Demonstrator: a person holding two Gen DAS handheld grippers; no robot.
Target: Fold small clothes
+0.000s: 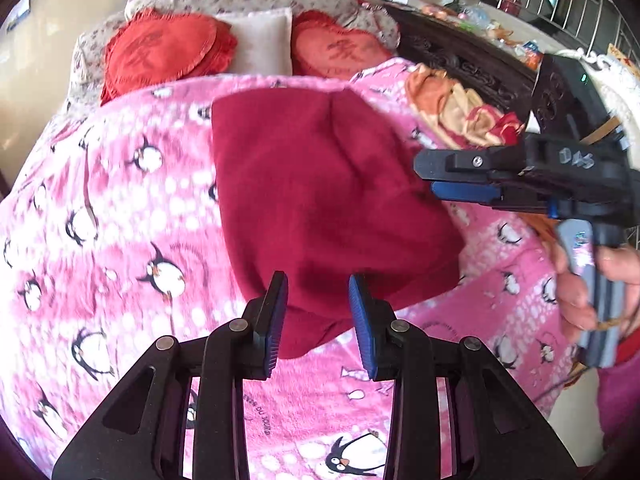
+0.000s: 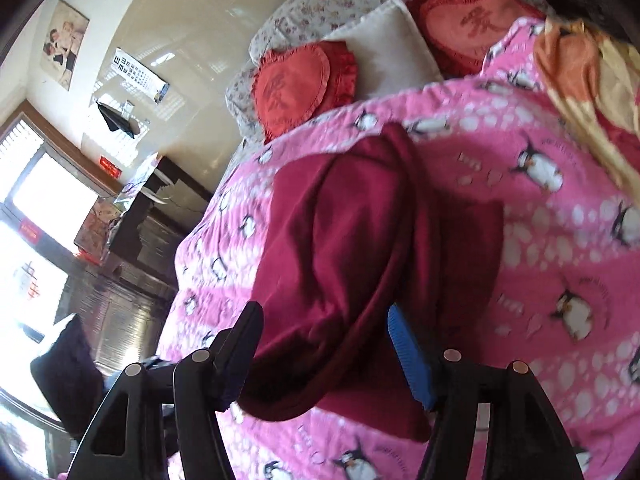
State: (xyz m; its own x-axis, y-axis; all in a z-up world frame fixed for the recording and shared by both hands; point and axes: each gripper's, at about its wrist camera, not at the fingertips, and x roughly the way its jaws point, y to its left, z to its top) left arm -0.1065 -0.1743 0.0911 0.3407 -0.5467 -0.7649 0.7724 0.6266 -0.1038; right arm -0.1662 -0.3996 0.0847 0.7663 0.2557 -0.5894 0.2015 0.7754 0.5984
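Observation:
A dark red garment [image 1: 320,200] lies folded on a pink penguin blanket [image 1: 120,240]. My left gripper [image 1: 318,320] is open just above the garment's near edge, which shows between its blue pads. My right gripper [image 1: 432,178] reaches in from the right at the garment's right edge, seen side-on in the left wrist view. In the right wrist view the right gripper [image 2: 324,356] is open, its jaws wide on either side of the garment's [image 2: 352,248] near folded edge, with nothing clamped.
Two red heart cushions [image 1: 160,52] and a white pillow [image 1: 264,40] lie at the bed's far end. An orange and yellow cloth [image 1: 452,108] lies at the blanket's right edge beside a dark carved table [image 1: 472,60]. A dark cabinet [image 2: 160,216] stands left of the bed.

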